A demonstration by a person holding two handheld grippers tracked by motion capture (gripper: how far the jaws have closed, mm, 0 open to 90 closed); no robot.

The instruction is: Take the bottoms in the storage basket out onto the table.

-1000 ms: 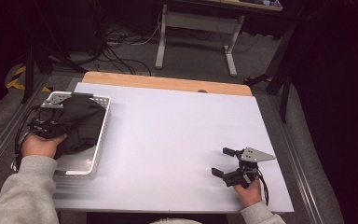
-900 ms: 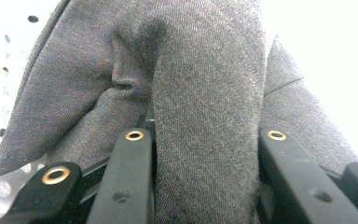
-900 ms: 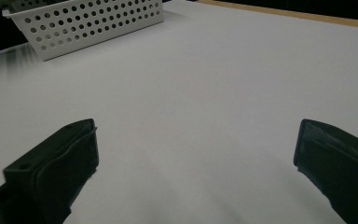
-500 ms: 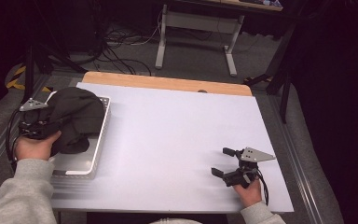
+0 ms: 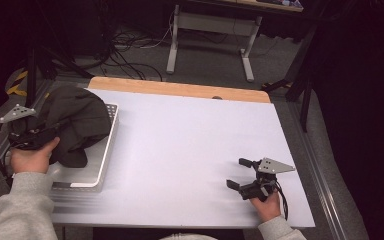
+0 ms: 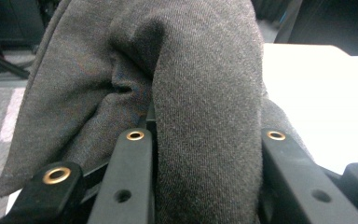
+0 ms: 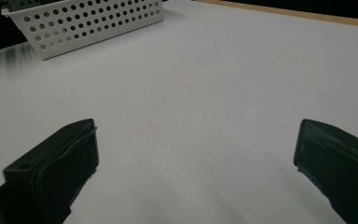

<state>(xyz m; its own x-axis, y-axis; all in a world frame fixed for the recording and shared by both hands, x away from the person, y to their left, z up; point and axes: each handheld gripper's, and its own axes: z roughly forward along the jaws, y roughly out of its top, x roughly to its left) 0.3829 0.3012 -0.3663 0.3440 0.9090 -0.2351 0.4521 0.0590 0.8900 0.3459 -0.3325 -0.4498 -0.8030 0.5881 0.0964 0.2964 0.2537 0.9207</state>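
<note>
At the left edge of the table [image 5: 190, 145], my left gripper [image 5: 35, 136] has its jaws clamped on a thick fold of the dark grey garment [image 5: 77, 122]; in the left gripper view the twill cloth [image 6: 186, 107] is pinched tight between the two black jaws and bulges up above them, hiding most of what lies beyond. From the high view the garment is bunched in a rounded heap, raised by the grip at its left side, with the rest draped over the far half of the white perforated basket [image 5: 87, 172] and hanging past the basket's left rim. The basket sits on the left part of the white table surface, its long side running away from me; the near half of it shows bare. My left hand [image 5: 30, 157] wraps the gripper body, and the grey three-cornered plate [image 5: 17, 113] on top sticks out to the left, beyond the table's edge. On the near right of the table, my right gripper [image 5: 241, 175] rests low over the white surface, jaws standing wide apart with nothing between them; the right gripper view confirms this, with bare tabletop between the two black pads and the basket's holed wall [image 7: 84, 23] at upper left, well apart. The right hand [image 5: 267, 202] is at the near edge. The wooden strip [image 5: 175, 89] along the far edge of the table is uncovered.
</note>
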